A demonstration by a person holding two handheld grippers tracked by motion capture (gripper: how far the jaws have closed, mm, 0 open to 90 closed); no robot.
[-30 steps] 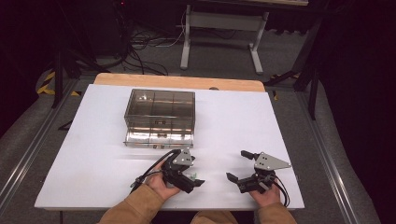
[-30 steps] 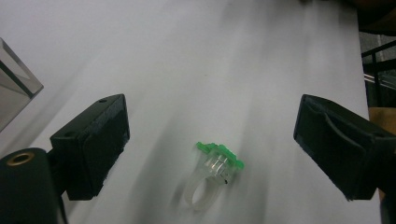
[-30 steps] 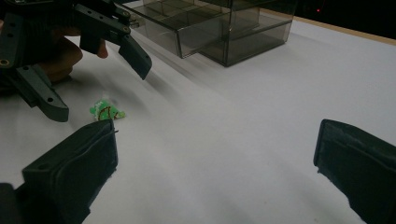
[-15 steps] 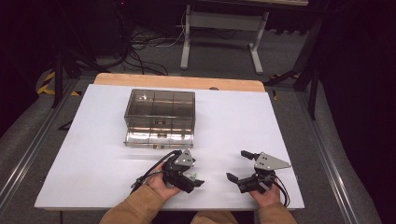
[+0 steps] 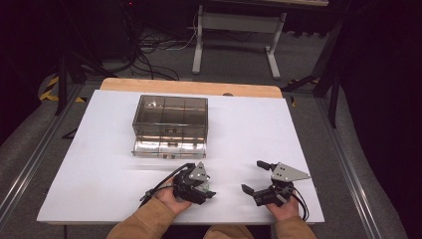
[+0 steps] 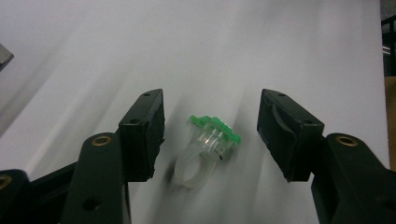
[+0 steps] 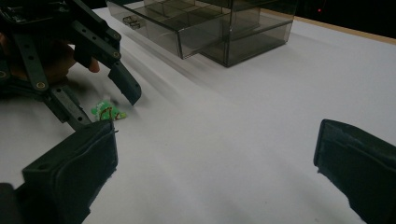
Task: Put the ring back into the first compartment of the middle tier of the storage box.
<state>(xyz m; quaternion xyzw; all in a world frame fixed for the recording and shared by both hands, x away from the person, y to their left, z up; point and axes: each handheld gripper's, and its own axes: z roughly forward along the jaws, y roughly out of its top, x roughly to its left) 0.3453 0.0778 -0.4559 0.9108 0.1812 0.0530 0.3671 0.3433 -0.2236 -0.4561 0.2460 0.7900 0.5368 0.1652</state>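
A clear plastic toy ring with a green top [image 6: 205, 149] lies on the white table [image 5: 249, 129]. My left gripper [image 6: 210, 135] is open with its jaws on either side of the ring, apart from it. In the high view the left gripper [image 5: 205, 191] sits near the table's front edge. The right gripper view shows the ring [image 7: 107, 112] lying between the left gripper's fingertips. My right gripper [image 5: 255, 177] is open over bare table at the front right, nothing between its jaws. A smoky clear drawer box [image 5: 170, 117] stands behind, its lower drawer [image 5: 169, 147] pulled out.
The drawer box has several compartments. A wooden strip [image 5: 189, 87] runs along the table's far edge. Cables and a stand's legs [image 5: 234, 45] lie on the floor beyond. Metal rails [image 5: 30, 164] flank the table.
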